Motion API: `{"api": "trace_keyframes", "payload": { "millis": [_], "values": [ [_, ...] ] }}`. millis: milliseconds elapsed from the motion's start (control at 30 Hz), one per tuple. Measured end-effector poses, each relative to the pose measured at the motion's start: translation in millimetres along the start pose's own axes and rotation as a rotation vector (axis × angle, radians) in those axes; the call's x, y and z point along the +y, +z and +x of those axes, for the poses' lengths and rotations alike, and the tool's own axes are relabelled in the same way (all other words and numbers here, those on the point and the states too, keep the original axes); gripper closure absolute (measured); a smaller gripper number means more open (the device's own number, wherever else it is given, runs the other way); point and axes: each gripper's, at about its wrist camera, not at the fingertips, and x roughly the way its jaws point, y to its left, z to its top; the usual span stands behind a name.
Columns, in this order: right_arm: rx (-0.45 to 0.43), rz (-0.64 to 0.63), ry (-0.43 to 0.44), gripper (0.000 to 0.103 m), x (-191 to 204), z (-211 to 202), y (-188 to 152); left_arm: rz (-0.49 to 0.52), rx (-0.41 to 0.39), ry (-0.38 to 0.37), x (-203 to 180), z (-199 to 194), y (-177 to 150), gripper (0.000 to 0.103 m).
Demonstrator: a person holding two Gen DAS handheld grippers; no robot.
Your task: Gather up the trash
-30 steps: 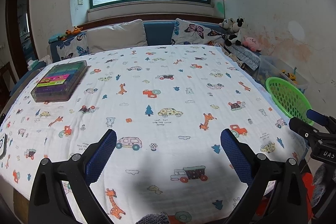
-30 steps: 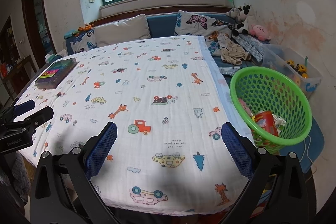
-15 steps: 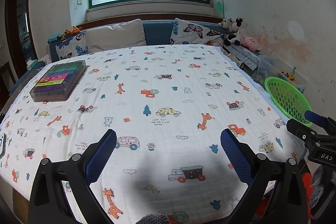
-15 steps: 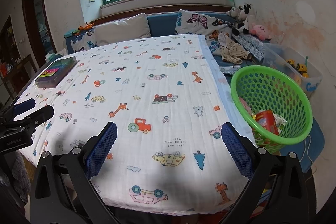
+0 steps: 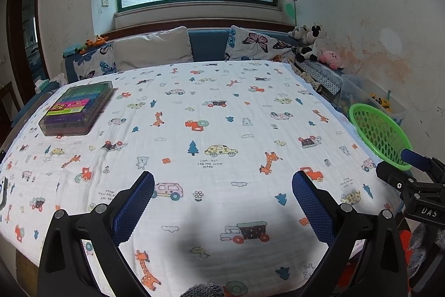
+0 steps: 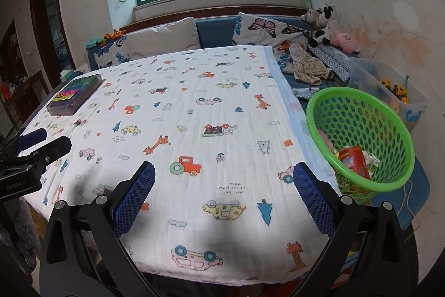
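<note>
Both of your grippers hang over the near edge of the tabletop with jaws spread wide and nothing between them: the left gripper [image 5: 222, 202] at about 6 o'clock in its own view, the right gripper [image 6: 224, 196] likewise. The trash [image 6: 354, 159] already lies in the green basket [image 6: 400, 135], just off the right side of the tabletop at about 3 o'clock in the right view: a red printed wrapper or carton and some crumpled pale packaging. It looks light, thin and crushable, probably slick, so pinch a folded edge or corner, not a flat face. On the patterned cloth [image 5: 211, 130] you have no loose trash visible; only the clear box of coloured items [image 5: 76, 109] sits at 10 o'clock, rigid and heavier, and it reads as no rubbish.
</note>
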Motion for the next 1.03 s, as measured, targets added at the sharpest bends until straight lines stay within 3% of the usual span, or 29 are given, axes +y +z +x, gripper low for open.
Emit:
{"api": "trace_keyframes", "payload": {
  "millis": [1033],
  "values": [
    [0.0, 0.0, -0.002, 0.004, -1.2, 0.6, 0.8, -0.009, -0.009, 0.016, 2.1, 1.6, 3.0, 0.007]
  ]
}}
